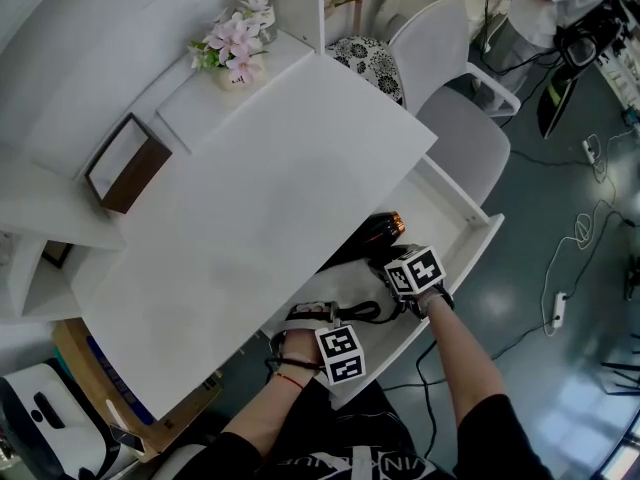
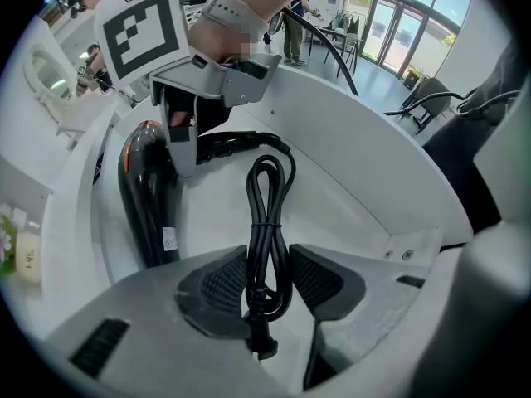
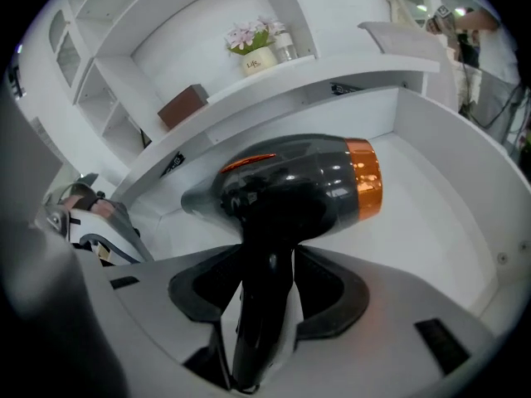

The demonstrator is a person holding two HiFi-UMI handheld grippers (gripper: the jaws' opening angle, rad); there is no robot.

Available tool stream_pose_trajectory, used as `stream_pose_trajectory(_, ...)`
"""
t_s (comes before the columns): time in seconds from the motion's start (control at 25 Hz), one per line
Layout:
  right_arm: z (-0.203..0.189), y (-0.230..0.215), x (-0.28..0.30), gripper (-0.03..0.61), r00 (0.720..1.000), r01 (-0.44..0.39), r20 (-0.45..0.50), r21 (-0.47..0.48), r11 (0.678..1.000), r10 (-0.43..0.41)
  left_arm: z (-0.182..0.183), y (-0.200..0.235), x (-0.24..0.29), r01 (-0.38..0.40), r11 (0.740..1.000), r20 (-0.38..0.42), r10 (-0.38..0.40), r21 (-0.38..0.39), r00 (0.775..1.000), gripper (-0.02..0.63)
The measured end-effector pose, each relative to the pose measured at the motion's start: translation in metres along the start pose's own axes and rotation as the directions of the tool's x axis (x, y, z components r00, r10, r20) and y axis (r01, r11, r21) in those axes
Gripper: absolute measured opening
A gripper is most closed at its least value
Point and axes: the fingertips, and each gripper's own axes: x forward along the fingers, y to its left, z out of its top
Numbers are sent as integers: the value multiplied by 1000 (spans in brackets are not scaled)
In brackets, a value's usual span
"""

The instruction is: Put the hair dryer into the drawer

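Observation:
A black hair dryer with an orange ring lies inside the open white drawer under the desk. My right gripper is shut on its handle, and the barrel lies across the view just beyond the jaws. My left gripper is shut on the bundled black cord, whose plug hangs between the pads near the camera. The left gripper view also takes in the dryer and the right gripper over the drawer floor. In the head view both grippers sit over the drawer, left and right.
The white desk top overhangs the drawer's rear part. On it stand a flower pot and a brown box. Two chairs stand beyond the drawer. Cables lie on the floor at right.

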Motion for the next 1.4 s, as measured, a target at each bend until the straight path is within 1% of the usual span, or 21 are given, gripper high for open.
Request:
stream_pose_trajectory(0.12, -4, 0, 1, 188, 999, 32, -39, -64, 997, -34, 0, 0, 3, 3, 1000, -9, -3, 7, 1000, 169)
stream_pose_trajectory(0.24, -9, -2, -2, 216, 995, 40, -84, -92, 995, -47, -2, 1, 7, 9, 1000, -14, -9, 7, 1000, 169)
stream_pose_trajectory(0.32, -10, -2, -7, 228, 994, 45, -95, -117, 992, -56, -2, 1, 9, 15, 1000, -18, -15, 10, 1000, 169)
stream_pose_trajectory(0.48, -7, 0, -20, 245, 994, 46, -88, -173, 984, -62, -5, 1, 13, 35, 999, -39, -34, 25, 999, 170)
stream_pose_trajectory(0.56, -5, 2, -27, 247, 995, 43, -77, -180, 983, -58, -6, 0, 15, 39, 998, -52, -37, 40, 998, 170)
stream_pose_trajectory(0.68, -1, 8, -37, 247, 999, 30, -35, -181, 983, -37, -7, -1, 19, 41, 997, -66, -37, 61, 997, 170)
stream_pose_trajectory(0.84, -3, 15, -46, 247, 1000, 18, -6, -199, 980, -19, -9, 1, 21, 24, 997, -75, -19, 71, 997, 170)
stream_pose_trajectory(0.96, -9, 18, -51, 247, 1000, 21, 0, -205, 979, -21, -11, 3, 21, 19, 997, -81, -13, 80, 997, 203)
stream_pose_trajectory(1.04, -11, 19, -56, 247, 1000, 29, 13, -200, 979, -27, -11, 5, 19, 14, 997, -71, -9, 73, 997, 215)
stream_pose_trajectory(1.16, -15, 23, -63, 247, 999, 38, 34, -196, 980, -32, -9, 11, 13, -25, 998, -46, 27, 57, 999, 224)
stream_pose_trajectory(1.28, -18, 27, -71, 244, 998, 44, 49, -205, 978, -34, -4, 18, 5, -98, 994, -9, 98, 45, 995, 224)
stream_pose_trajectory(1.32, -18, 29, -74, 230, 997, 53, 60, -211, 976, -41, -1, 21, 1, -131, 991, 12, 131, 38, 991, 224)
stream_pose_trajectory(1.4, -17, 30, -81, 148, 993, 84, 96, -218, 972, -64, 7, 26, -9, -193, 981, 65, 192, 3, 979, 212)
